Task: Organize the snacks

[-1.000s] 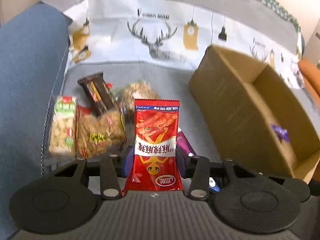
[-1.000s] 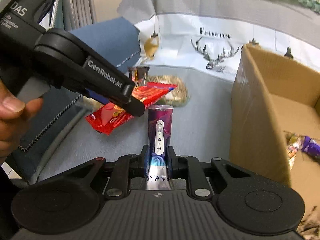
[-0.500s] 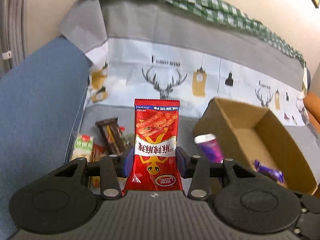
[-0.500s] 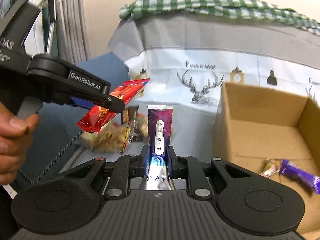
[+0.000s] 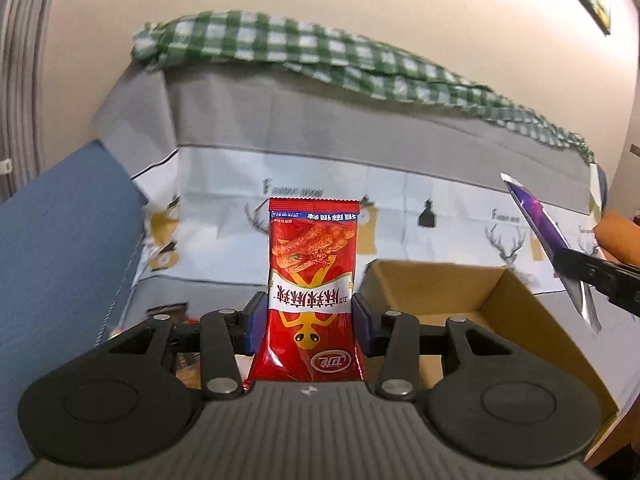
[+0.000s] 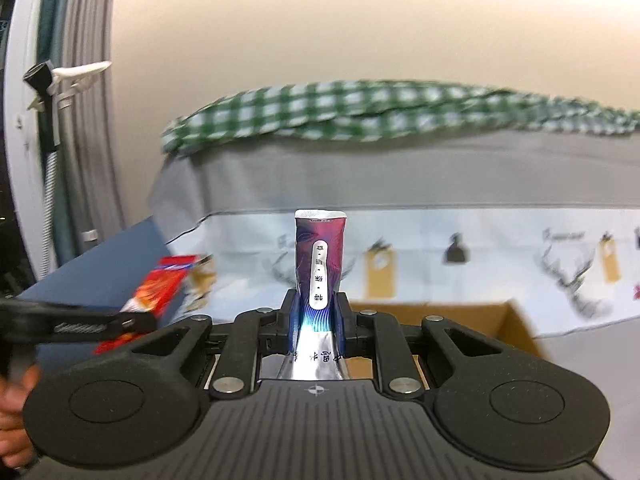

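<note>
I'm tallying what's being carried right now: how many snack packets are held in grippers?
2. The red snack packet is clamped in the left gripper; the purple snack packet is clamped in the right gripper. Other snacks may be hidden below.

Home living room: covered sofa (image 5: 360,140), curtain (image 6: 80,160).

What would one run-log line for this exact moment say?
left gripper: shut on red snack packet | right gripper: shut on purple snack packet | cardboard box: below
</note>
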### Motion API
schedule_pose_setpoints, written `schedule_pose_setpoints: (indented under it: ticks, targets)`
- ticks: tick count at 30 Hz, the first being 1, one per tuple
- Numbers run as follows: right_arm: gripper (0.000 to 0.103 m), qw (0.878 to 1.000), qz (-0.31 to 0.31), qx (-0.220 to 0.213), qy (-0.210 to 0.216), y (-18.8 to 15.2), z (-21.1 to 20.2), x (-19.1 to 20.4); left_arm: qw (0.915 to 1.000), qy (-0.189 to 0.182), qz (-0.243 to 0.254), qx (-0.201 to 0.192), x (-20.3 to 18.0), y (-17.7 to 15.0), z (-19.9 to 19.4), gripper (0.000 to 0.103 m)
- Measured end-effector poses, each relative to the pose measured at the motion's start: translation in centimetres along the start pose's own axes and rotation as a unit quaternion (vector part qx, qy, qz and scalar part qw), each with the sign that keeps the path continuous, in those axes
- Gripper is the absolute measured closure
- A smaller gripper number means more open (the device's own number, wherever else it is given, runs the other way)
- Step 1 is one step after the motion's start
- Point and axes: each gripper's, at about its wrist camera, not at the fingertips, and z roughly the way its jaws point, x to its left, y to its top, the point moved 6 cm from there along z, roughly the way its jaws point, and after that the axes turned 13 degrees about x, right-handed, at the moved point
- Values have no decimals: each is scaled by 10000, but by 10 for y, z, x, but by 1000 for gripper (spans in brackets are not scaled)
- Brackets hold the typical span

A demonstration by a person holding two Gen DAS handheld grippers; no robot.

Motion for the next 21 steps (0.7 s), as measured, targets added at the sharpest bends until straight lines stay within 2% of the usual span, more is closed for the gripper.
schedule_pose_setpoints:
  ticks: [4,6,8,12,16,21]
  targets:
    - [85,9989,246,-54,-387,-8,3,-44,9996,-40,231,-134,-31,0,5,54]
    - [85,9975,493,221,-465,-21,13,-63,9992,-135,355,-136,-47,-1,9,54]
    - [85,9963,510,375,-583,-29,18,-73,9983,-255,517,-84,-64,-3,15,54]
    - [85,9958,304,263,-823,-34,15,-83,9955,-475,810,-85,-99,-8,25,54]
    - [85,9936,156,281,-1083,-39,15,-95,9930,-720,933,-38,-127,-13,35,54]
    - [85,9898,254,417,-1340,-47,12,-117,9896,-941,1091,20,-159,-15,50,54]
